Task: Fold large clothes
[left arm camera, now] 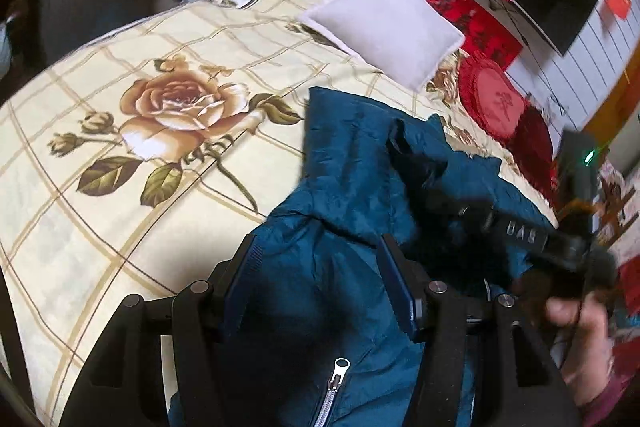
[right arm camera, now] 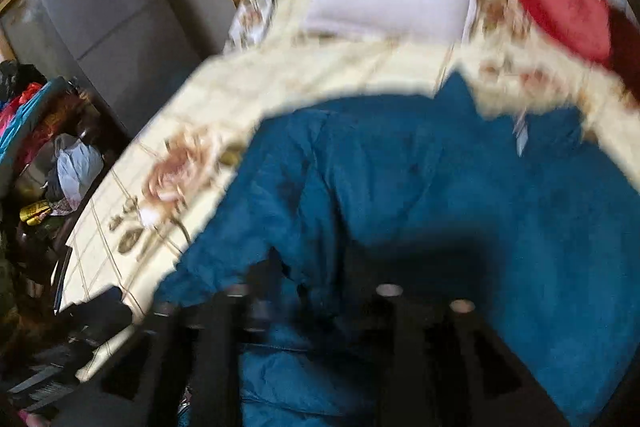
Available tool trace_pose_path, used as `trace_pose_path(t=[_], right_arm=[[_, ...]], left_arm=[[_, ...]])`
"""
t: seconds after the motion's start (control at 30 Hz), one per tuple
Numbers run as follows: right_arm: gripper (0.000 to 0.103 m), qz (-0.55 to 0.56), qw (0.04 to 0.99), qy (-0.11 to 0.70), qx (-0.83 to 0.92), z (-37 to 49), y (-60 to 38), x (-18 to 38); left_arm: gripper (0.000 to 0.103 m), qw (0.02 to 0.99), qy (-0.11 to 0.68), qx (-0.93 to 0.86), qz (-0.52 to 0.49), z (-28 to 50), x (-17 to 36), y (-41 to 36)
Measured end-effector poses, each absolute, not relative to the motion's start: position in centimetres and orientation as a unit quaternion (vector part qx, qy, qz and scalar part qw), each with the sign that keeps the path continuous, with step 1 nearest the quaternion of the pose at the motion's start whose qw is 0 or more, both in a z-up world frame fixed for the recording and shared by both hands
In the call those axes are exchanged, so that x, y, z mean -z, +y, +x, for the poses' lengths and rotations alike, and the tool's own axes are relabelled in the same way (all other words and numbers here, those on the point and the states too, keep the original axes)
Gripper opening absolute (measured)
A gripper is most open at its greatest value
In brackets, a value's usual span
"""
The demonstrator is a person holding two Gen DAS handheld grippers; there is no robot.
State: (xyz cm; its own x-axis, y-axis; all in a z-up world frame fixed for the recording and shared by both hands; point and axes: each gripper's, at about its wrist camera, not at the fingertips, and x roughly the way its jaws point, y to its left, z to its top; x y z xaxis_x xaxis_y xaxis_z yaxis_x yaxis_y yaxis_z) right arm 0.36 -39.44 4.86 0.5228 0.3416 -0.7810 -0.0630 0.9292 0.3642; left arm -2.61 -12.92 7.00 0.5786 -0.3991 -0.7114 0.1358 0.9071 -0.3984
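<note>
jacket | teal, zip-front | rumpled | on floral bedspread

Black left gripper with blue pads, round silver screws; maroon sleeve at the wrist

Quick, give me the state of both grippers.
Left gripper: open, fingers either side of the blue jacket.
Right gripper: open, holding nothing.

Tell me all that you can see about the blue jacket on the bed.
The blue jacket is teal, of thin crinkled fabric, with a silver-white zipper near the lower edge. It lies rumpled and partly folded on the floral bedspread. The left gripper stands open over it.
</note>
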Motion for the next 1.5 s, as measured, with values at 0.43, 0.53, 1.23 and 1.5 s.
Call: trace_pose_path(t=[0.43,0.53,1.23,1.5], right_arm=[[0.074,0.128,0.907,0.401,-0.028,-15.2,-49.9,-12.1],[0.074,0.110,0.904,0.410,0.046,-19.0,-55.0,-12.1],[0.074,0.197,0.891,0.378,0.154,-18.2,-62.8,-8.9],[0.074,0.165,0.886,0.384,0.201,-12.5,-63.8,-7.5]], left_arm=[[0.071,0.872,0.425,0.205,-0.129,-1.9,-7.1,-17.0],[0.077,0.884,0.416,0.187,-0.105,-0.6,-7.4,-19.3],[0.022,0.888,0.436,0.139,-0.039,2.6,-6.1,-21.4],[0.053,0.895,0.406,0.171,-0.071,2.4,-8.2,-19.7]])
